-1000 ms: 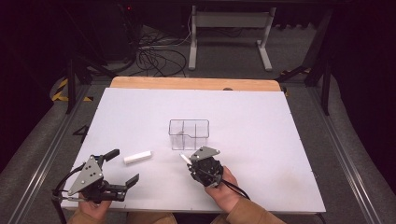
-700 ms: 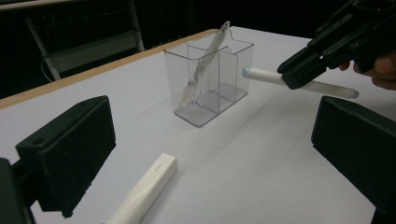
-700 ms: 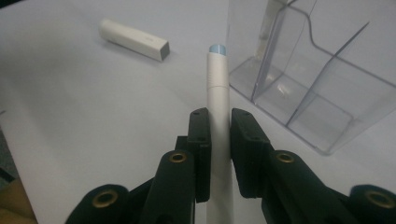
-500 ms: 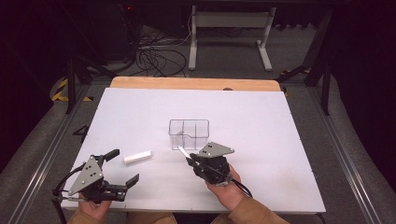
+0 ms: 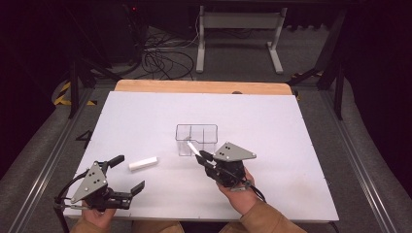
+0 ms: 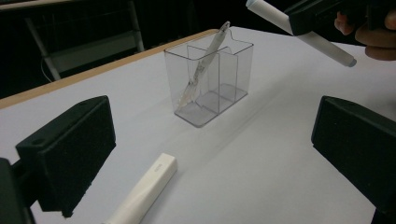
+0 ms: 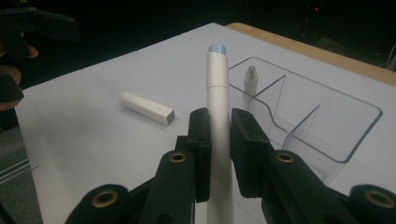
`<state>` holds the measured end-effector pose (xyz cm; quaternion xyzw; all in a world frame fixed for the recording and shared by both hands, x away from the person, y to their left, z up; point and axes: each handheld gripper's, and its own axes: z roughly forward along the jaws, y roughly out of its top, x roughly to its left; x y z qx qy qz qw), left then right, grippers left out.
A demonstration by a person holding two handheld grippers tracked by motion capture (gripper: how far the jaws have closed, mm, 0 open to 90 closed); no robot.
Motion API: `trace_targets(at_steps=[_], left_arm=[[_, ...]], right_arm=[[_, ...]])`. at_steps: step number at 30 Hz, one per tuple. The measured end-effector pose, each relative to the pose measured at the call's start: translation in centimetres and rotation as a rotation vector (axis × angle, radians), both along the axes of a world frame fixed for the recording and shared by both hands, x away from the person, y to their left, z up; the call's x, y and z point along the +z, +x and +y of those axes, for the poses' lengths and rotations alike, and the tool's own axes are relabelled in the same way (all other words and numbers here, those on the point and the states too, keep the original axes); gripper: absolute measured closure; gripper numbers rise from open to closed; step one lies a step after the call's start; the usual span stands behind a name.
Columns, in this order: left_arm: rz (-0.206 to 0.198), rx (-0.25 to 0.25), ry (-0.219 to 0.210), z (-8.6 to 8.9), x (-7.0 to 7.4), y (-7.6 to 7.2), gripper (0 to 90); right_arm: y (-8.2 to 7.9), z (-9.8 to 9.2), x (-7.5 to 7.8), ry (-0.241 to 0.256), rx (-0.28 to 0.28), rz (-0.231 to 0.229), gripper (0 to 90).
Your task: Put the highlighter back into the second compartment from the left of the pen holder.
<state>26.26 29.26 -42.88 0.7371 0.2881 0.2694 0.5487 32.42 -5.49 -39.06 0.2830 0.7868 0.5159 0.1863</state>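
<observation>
My right gripper is shut on a white pen and holds it lifted just in front of the clear compartment box; the pen's tip points up and away. In the box's near-left compartment leans another pale pen. A white cap lies flat on the table, left of the box. My left gripper hovers open near the table's front left, with the cap just ahead between its spread jaws.
The white table top ends in a wooden strip at the far edge. Beyond it are a dark floor, cables and a desk frame. The person's hands enter from the front edge.
My right gripper has carried the pen forward and slightly right, closer to the clear box. The left gripper and the cap have stayed put.
</observation>
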Motion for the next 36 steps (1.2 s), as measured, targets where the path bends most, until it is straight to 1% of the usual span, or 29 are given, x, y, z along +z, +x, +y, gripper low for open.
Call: trace_targets(at_steps=[9,13,17,22,31,36], left_arm=[[0.000,0.000,-0.002,0.0,0.0,0.0,0.4],[-0.002,0.001,-0.003,0.0,0.0,0.0,0.5],[0.000,0.000,-0.002,0.0,0.0,0.0,0.4],[-0.001,-0.001,-0.001,0.1,0.0,0.0,0.5],[0.000,0.000,-0.003,0.1,0.0,0.0,0.5],[0.000,0.000,-0.003,0.1,0.0,0.0,0.5]], right_arm=[[0.4,-0.2,1.3,0.048,-0.006,-0.030,78.7],[0.8,-0.3,1.7,0.073,-0.012,-0.050,78.7],[1.4,-0.3,2.0,0.099,-0.016,-0.054,78.7],[2.0,-0.3,2.4,0.111,-0.034,-0.077,78.7],[3.4,0.1,2.9,0.123,-0.063,-0.103,78.7],[4.2,0.6,3.1,0.118,-0.069,-0.103,78.7]])
